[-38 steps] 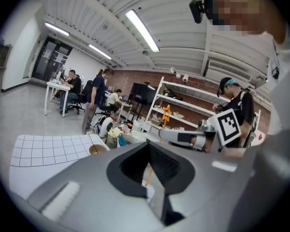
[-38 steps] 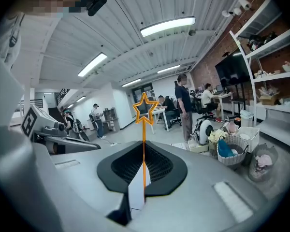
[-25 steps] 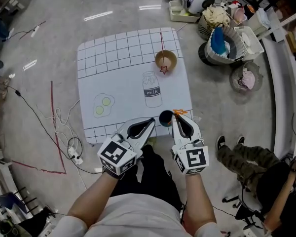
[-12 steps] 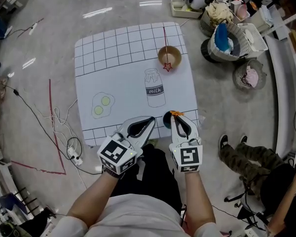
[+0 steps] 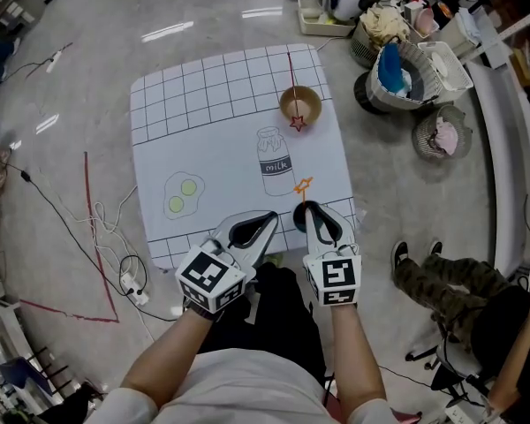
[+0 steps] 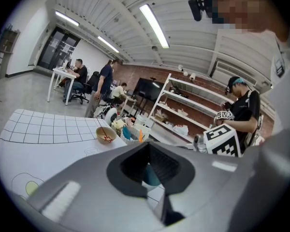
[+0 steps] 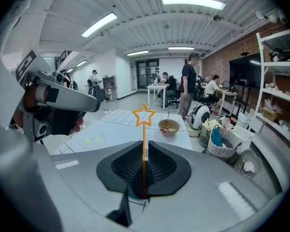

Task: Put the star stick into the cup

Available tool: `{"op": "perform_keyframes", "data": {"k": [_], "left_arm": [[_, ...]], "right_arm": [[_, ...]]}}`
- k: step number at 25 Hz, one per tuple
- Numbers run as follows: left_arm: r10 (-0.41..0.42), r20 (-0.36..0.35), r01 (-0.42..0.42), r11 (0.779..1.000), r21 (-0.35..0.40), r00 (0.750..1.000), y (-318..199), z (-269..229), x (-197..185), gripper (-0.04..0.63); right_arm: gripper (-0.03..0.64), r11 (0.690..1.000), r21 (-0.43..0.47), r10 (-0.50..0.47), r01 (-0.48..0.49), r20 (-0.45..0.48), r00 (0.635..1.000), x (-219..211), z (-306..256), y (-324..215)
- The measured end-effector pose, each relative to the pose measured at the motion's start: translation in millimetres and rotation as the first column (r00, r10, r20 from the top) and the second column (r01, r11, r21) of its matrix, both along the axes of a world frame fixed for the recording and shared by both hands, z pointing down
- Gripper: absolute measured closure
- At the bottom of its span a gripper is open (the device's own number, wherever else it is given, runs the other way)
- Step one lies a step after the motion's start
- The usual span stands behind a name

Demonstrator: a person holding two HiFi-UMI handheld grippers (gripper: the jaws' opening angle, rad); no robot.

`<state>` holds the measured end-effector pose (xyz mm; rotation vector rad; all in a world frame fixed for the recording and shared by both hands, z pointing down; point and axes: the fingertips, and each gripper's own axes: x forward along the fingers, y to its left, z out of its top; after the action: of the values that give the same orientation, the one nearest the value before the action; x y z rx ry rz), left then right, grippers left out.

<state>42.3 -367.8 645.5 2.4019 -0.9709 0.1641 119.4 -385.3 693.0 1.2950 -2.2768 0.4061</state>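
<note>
An orange star stick (image 5: 302, 186) is pinched in my right gripper (image 5: 311, 207), which is shut on its thin shaft; the star end points away over the white mat (image 5: 221, 140). In the right gripper view the star stick (image 7: 144, 129) rises straight up between the jaws of the right gripper (image 7: 144, 148). A dark teal cup (image 5: 297, 220) stands at the mat's near edge, just under and left of that gripper, partly hidden. My left gripper (image 5: 270, 216) is shut with nothing in it, beside the cup (image 6: 150, 173). Its jaws meet at the tip of the left gripper (image 6: 147, 145).
A tan bowl (image 5: 299, 106) holding a red star stick sits at the mat's far right. Milk bottle (image 5: 274, 160) and egg (image 5: 182, 193) drawings are printed on the mat. Baskets (image 5: 408, 76) stand to the right, a seated person (image 5: 437, 281) is near right, and cables (image 5: 115, 228) lie to the left.
The right gripper has shifted slightly left toward the cup. The orange stick, earlier lying across its tip, now points away over the mat. The left gripper has stayed put.
</note>
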Motion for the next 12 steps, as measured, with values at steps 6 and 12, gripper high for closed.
{"op": "perform_keyframes", "data": {"k": [6,12], "left_arm": [[0.012,-0.004,-0.012,1.000,0.004,1.000,4,-8,-1,0.589],[0.021,0.004,-0.021,1.000,0.016,1.000,11,-28,-1,0.589]], "right_arm": [[0.592,0.999,0.008,0.036,-0.036,-0.012,0.999,4,-11,4],[0.592,0.998,0.025,0.053,-0.053,-0.007,0.999,3,-36,11]]}}
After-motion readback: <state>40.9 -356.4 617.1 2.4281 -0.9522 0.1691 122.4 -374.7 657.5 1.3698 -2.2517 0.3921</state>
